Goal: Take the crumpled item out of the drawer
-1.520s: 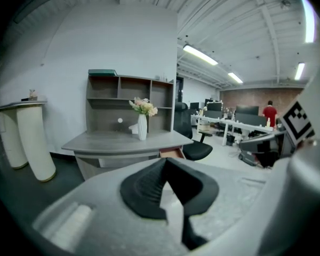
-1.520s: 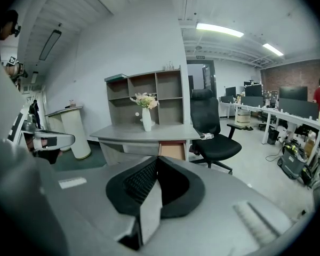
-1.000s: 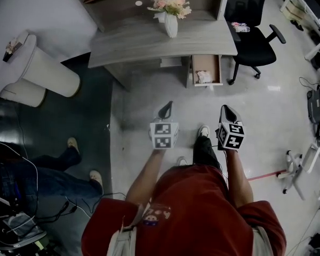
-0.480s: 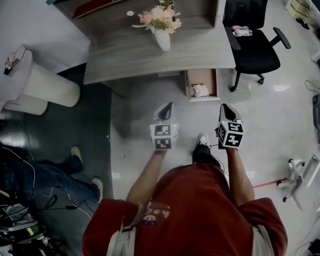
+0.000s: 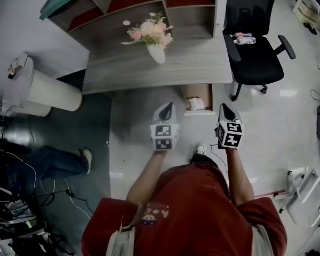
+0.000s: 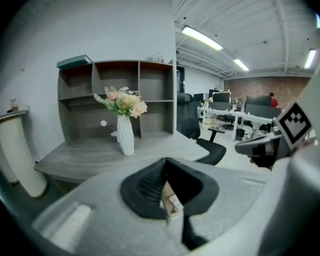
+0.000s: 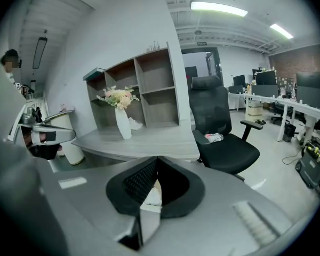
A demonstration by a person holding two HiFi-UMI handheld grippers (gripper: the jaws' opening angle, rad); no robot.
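While the person held both tools side by side above the floor, the left gripper (image 5: pixel 167 106) and the right gripper (image 5: pixel 224 108) each had jaws closed together on nothing. Just beyond them, under the desk (image 5: pixel 149 68), the drawer (image 5: pixel 197 90) stood open, the crumpled item (image 5: pixel 197 104) lying inside near its front.

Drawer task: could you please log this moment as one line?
drawer: open | crumpled item: inside it | left tool: shut, empty | right tool: shut, empty | stage: not yet reached
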